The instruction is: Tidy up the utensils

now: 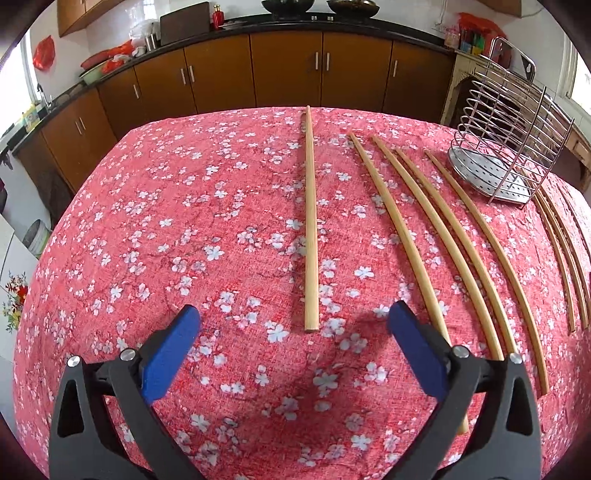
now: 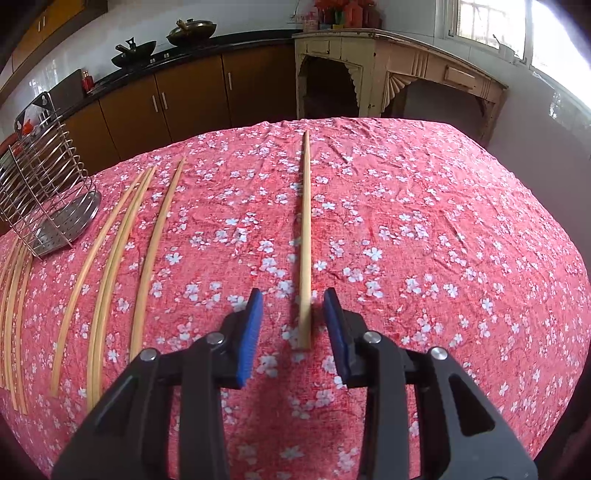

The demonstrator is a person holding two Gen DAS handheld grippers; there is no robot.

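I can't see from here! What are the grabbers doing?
Left gripper wide open, right gripper open, both empty. Chopstick lies between right's fingers. Nothing blocking.

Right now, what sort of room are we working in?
Most likely a home kitchen: brown cabinets under a dark countertop, woks on it, and a wire utensil rack on a table with a floral cloth.

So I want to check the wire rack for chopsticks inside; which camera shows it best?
The left wrist view: the wire rack shows whole, its perforated base bare. The right wrist view cuts it off at the picture's left edge.
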